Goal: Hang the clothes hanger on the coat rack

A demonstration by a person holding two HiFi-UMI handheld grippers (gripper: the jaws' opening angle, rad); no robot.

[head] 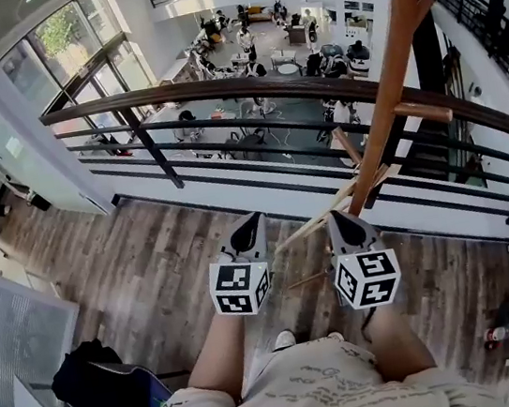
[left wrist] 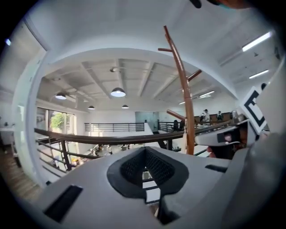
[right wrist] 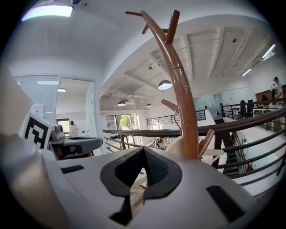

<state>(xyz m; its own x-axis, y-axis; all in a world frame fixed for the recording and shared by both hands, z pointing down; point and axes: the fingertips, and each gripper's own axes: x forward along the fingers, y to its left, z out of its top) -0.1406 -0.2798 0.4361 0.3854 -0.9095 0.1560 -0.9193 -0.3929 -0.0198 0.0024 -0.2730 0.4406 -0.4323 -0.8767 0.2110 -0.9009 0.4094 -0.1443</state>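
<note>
Clothes hanger (right wrist: 174, 144), pale wood, apparently hooked on a low peg (right wrist: 170, 105) of the coat rack (right wrist: 187, 120), just behind the pole. Left gripper (left wrist: 144, 150) and right gripper (right wrist: 144, 150): jaws together, empty. Best drawn straight back, clear of the hanger.

Coat rack (head: 403, 52) looked to me like smooth reddish-brown wood with a soft varnish sheen. The clothes hanger (head: 310, 225) was paler, unstained-looking wood, and its thin hook seemed to be wire. The left gripper (left wrist: 144, 154) and right gripper (right wrist: 143, 154) both had matt light-grey plastic shells. Their pads (left wrist: 163, 172) were black with a fine ribbed texture, kinda rubbery. Floor (head: 132, 273) came across as grey-brown wood-grain planks, pretty matt. Railing (head: 218, 84) had dark painted metal bars under a smooth brown handrail. The person's shirt (head: 320, 387) was soft beige cloth.
</note>
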